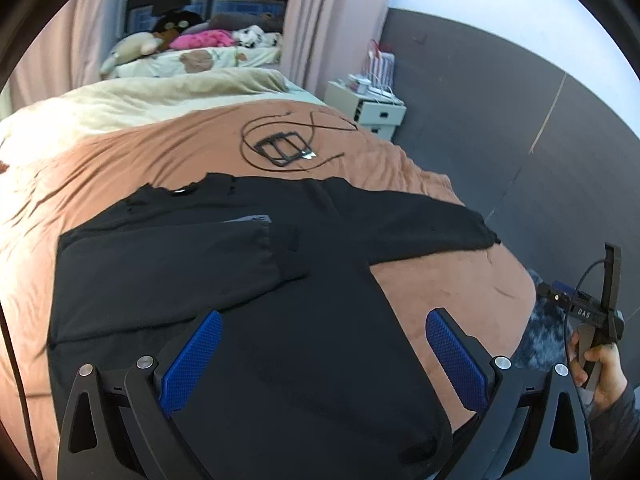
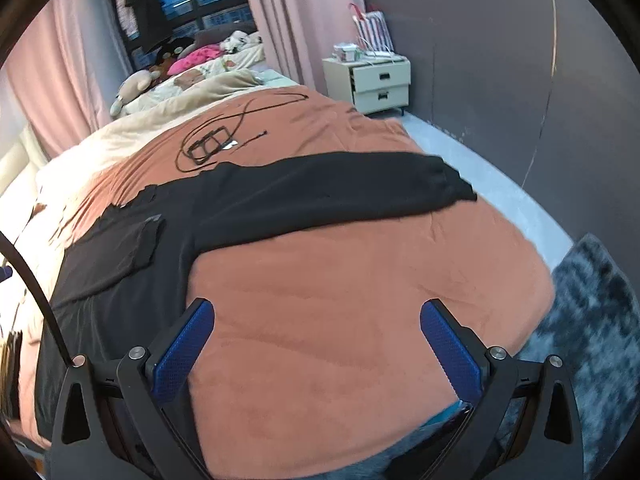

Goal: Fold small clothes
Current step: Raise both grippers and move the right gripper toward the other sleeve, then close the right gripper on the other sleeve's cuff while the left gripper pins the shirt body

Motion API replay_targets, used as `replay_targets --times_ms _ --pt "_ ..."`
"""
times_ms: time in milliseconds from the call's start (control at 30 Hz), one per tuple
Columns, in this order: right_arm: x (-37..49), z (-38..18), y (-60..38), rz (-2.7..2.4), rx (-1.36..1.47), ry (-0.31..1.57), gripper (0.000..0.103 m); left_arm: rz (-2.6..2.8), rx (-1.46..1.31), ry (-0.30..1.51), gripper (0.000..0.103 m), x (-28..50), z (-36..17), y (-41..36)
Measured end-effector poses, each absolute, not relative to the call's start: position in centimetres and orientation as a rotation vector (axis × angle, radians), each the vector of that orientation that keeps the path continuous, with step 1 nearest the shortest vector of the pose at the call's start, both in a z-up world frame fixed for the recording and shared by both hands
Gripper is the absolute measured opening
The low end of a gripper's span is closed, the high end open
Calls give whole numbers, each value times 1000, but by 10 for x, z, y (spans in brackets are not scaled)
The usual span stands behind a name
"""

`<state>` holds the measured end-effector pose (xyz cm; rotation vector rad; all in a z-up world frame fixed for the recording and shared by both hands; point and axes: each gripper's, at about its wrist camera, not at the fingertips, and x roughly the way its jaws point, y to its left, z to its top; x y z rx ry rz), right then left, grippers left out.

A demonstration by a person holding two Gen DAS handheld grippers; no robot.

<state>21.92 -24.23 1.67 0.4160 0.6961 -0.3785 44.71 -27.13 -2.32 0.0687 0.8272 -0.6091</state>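
A black long-sleeved top (image 1: 248,280) lies flat on the orange-brown bedspread (image 1: 120,160). One sleeve is folded across the body; the other sleeve (image 1: 420,220) stretches out to the right. My left gripper (image 1: 324,320) is open and empty, hovering over the lower body of the top. My right gripper (image 2: 318,312) is open and empty above bare bedspread (image 2: 360,280), to the right of the top (image 2: 132,264) and below its outstretched sleeve (image 2: 340,188). The right gripper's body and the hand holding it show at the right edge of the left wrist view (image 1: 592,320).
A black cable with a flat black frame (image 1: 286,146) lies on the bedspread beyond the top. Pillows and soft toys (image 1: 192,44) sit at the head of the bed. A white nightstand (image 2: 370,84) stands by the grey wall. A dark shaggy rug (image 2: 592,320) lies right of the bed.
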Motion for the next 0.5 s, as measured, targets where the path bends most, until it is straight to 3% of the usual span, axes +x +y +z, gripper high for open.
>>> replay_targets --times_ms 167,300,500 --pt "222 -4 -274 -393 517 693 103 -653 99 847 101 467 -38 -305" --pt "223 -19 -291 -398 598 679 103 -680 107 888 90 484 -58 -332" --pt "231 -39 -311 -387 690 654 86 -701 112 945 72 513 -88 -364"
